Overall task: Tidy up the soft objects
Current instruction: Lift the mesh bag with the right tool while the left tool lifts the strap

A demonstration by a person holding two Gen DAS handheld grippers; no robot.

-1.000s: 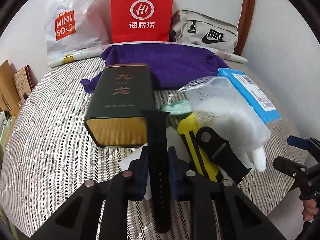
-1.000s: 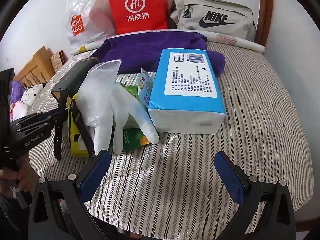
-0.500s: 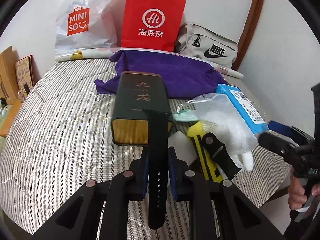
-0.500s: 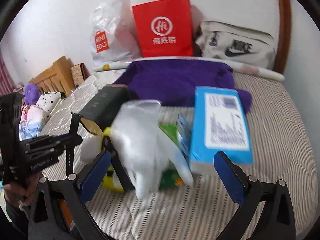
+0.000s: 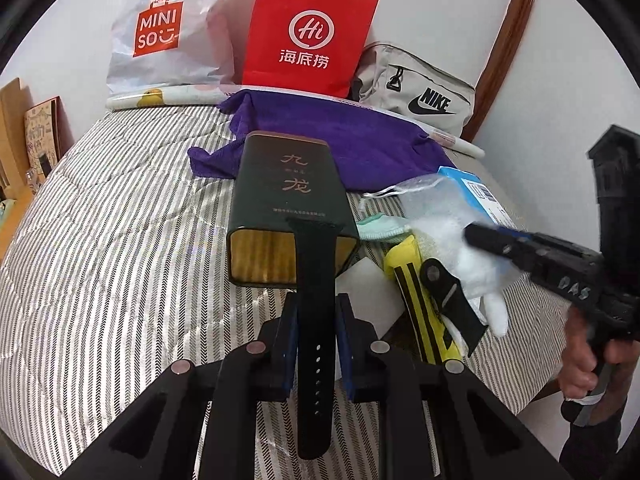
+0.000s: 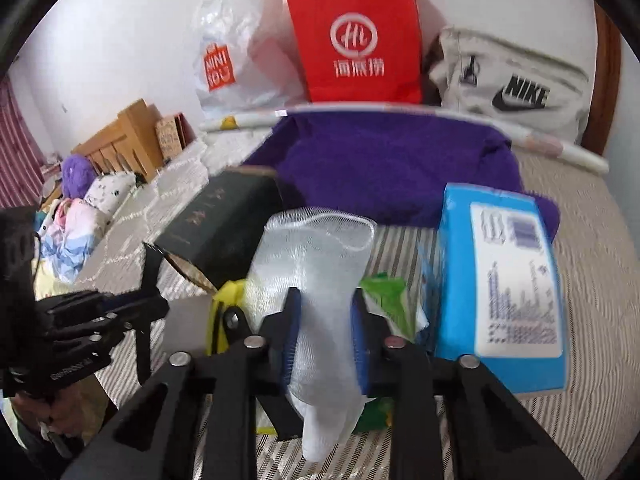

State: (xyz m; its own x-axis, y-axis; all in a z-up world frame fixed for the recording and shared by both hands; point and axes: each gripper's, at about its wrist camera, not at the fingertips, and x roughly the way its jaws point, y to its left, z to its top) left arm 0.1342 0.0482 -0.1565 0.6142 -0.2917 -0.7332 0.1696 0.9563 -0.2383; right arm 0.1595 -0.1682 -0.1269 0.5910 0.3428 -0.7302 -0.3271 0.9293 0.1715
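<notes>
Jaws of the left gripper (image 5: 316,320) clamp a smooth black perforated watch strap (image 5: 314,344). The right gripper (image 6: 324,336) pinches a translucent white mesh glove (image 6: 316,280); at 3 o'clock, the blue tissue pack's (image 6: 504,288) label is blurred.

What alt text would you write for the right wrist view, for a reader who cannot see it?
The right hand-held gripper is shut on a white mesh glove above a striped bed. Beside it lie a blue tissue pack and a dark tin, with a purple towel behind.
</notes>
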